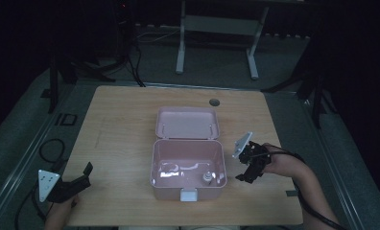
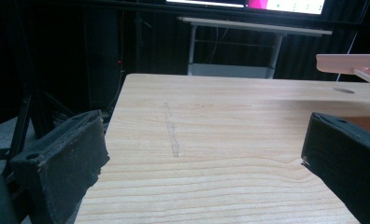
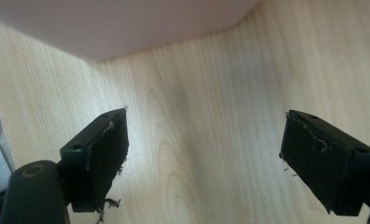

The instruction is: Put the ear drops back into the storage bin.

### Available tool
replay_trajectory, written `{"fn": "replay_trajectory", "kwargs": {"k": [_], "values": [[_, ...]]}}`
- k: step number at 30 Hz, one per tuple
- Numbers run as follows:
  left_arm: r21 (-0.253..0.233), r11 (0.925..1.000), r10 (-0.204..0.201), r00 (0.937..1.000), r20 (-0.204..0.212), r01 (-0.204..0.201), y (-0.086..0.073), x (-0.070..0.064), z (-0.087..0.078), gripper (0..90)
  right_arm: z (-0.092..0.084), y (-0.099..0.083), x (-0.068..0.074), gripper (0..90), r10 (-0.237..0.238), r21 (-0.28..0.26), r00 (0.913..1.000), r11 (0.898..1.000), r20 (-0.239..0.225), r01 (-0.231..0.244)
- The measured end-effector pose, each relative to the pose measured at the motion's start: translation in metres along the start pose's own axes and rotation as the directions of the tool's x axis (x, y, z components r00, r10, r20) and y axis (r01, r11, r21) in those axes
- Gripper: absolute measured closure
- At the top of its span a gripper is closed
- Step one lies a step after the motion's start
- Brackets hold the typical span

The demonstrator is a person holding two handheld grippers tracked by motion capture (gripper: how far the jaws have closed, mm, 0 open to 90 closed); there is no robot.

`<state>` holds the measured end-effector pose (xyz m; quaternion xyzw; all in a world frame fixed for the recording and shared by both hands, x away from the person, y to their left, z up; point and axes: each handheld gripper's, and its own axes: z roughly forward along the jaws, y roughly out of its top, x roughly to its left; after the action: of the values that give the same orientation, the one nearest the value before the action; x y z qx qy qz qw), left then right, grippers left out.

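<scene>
A pale wooden table [image 1: 121, 143] with straight grain stands in a dark room, grey floor around it and a white metal frame [image 1: 217, 28] behind. At its left edge the left gripper [image 1: 77, 179] rests, jaws spread wide, holding nothing. In the middle sits a glossy pink plastic box [image 1: 188, 165], lid swung back, 1 small bottle [image 1: 207, 177] inside. Just right of it hovers the right gripper [image 1: 248, 167], jaws apart and empty.

Pink plastic box [image 1: 188, 167] mid-table, lid open flat behind, small items inside.
</scene>
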<state>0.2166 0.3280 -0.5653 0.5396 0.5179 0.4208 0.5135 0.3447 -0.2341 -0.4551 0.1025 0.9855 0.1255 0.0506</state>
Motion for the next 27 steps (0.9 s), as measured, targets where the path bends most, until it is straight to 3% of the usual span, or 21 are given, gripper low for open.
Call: {"fn": "replay_trajectory", "kwargs": {"k": [7,14,21,27], "values": [[0.000,1.0000,0.001,1.0000,-0.001,-0.001,0.000,0.000,0.000,0.4,0.016,-0.027,-0.001,14.8,0.064,-0.011,0.9977,0.998,0.025,-0.063],[-0.001,1.0000,0.002,1.0000,-0.002,-0.002,0.000,0.000,0.000,0.4,0.023,-0.048,-0.001,14.7,0.138,-0.075,0.9880,0.988,0.069,-0.133],[0.000,1.0000,0.003,1.0000,-0.003,-0.003,0.000,0.000,0.000,0.4,0.031,-0.064,0.002,14.7,0.210,-0.138,0.9723,0.971,0.102,-0.196],[0.000,1.0000,0.002,1.0000,-0.004,-0.002,0.000,0.000,0.000,0.4,0.037,-0.079,0.005,14.0,0.296,-0.229,0.9445,0.938,0.142,-0.260]]}}
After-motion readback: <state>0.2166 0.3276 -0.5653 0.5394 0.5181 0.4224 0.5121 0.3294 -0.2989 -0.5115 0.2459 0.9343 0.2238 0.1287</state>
